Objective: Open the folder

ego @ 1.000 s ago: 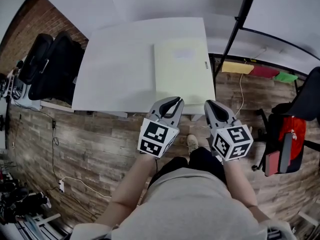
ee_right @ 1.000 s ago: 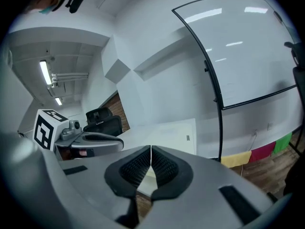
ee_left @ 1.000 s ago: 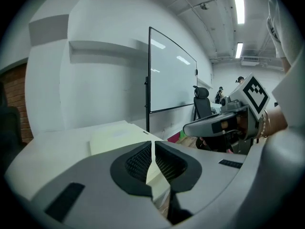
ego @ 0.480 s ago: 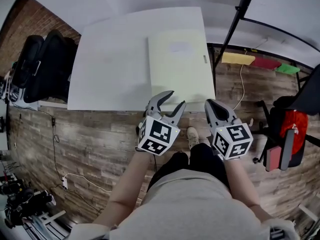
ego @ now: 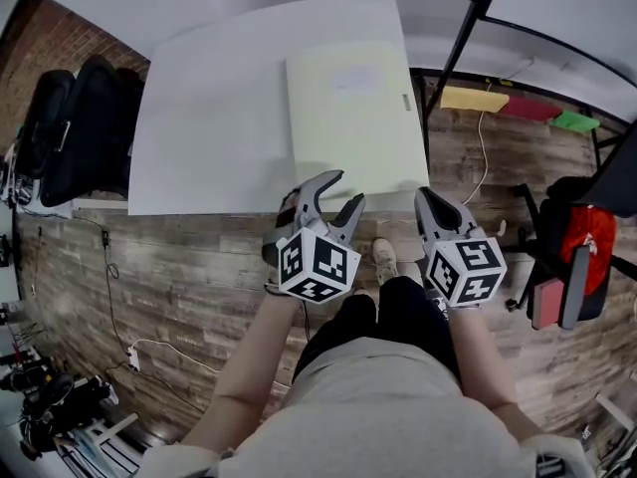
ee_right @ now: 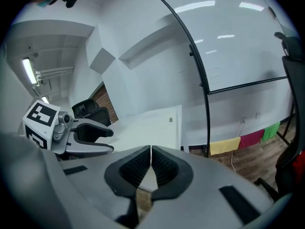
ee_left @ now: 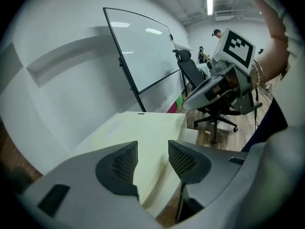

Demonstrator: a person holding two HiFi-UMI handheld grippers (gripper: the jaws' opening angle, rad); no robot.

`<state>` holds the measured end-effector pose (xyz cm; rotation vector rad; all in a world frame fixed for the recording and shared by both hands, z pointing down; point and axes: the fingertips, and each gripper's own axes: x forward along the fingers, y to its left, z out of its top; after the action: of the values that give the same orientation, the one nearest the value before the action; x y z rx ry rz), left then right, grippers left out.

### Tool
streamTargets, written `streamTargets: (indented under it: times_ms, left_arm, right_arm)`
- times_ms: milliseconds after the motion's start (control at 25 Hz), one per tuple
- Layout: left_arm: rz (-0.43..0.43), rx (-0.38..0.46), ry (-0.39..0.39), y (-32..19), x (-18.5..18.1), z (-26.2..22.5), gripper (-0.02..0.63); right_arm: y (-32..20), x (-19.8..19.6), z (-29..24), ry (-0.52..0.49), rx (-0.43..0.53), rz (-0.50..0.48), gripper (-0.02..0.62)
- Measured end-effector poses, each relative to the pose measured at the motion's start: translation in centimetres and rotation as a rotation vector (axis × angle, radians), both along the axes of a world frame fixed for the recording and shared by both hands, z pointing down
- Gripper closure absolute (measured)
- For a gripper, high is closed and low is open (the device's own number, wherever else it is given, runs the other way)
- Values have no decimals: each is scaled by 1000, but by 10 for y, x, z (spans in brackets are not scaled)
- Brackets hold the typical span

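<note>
A pale yellow folder (ego: 353, 118) lies shut on the right half of the white table (ego: 219, 118); its small clasp sits at the right edge. My left gripper (ego: 340, 189) hovers just short of the folder's near edge, and its jaws are opening with nothing between them. In the left gripper view the folder (ee_left: 147, 128) shows through the gap of the left gripper (ee_left: 152, 147). My right gripper (ego: 426, 195) is shut and empty by the table's near right corner. In the right gripper view its pads (ee_right: 150, 149) meet.
Black office chairs (ego: 80, 127) stand left of the table. A whiteboard stand's black leg (ego: 468, 28) runs past the table's right side, with coloured cloths (ego: 518, 108) beneath. A red-and-black chair (ego: 572, 267) stands on the wooden floor at the right.
The left jaws went from shut to wide apart and the gripper rolled. Both grippers sank slightly at the table's near edge.
</note>
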<state>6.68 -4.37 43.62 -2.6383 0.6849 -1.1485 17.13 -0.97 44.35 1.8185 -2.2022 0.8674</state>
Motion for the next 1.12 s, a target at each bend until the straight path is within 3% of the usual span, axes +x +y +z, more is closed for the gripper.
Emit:
streamTargets:
  times_ms: [440,800,1120]
  left_arm:
    - [85,102,-171,-5,-2,17,408]
    - [129,144,-234,-1,5,24,408]
    - [164,162,-239,-1,16,25,408]
  right_arm:
    - [-6,4,14,16,-32,23,572]
    - [-9,7,18,21,-31,31,572]
    - [-16,8,17,18,-20,39,572]
